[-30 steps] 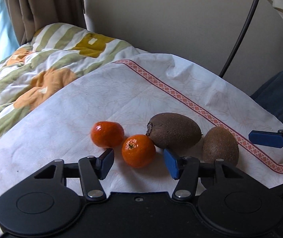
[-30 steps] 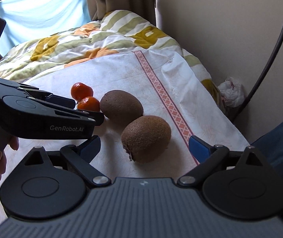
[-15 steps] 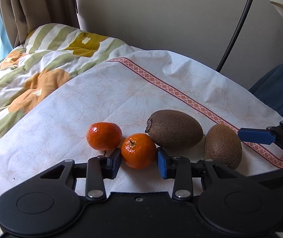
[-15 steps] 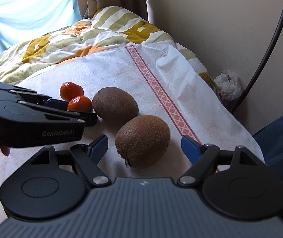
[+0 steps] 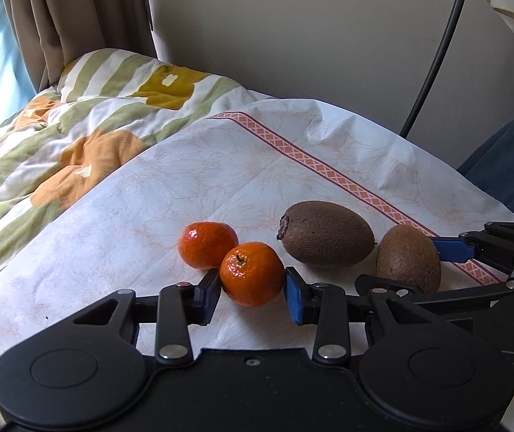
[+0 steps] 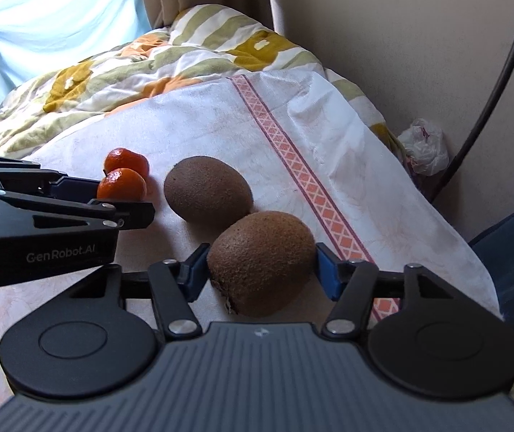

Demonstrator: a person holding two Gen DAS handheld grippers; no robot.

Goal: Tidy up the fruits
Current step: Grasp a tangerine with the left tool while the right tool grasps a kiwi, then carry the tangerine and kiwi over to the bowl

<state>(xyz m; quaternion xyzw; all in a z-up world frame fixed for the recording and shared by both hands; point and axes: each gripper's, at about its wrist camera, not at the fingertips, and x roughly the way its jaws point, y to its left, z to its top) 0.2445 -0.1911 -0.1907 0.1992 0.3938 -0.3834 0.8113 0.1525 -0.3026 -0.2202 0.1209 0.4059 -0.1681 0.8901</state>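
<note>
4 fruits lie on white cloth (image 5: 192, 187) over a floral quilt (image 5: 76, 133).

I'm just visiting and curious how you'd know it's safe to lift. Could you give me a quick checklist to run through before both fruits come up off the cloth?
1. Left gripper clamped on the near tangerine: ok, pads on both sides.
2. Right gripper firm on the near kiwi: cannot tell; its jaws are closing, pads at both sides.
3. Far tangerine clear of the held one: not ok, they touch.
4. Far kiwi clear of the near kiwi: cannot tell, they overlap in view.
5. Cloth not pinched by the pads: cannot tell.
</note>
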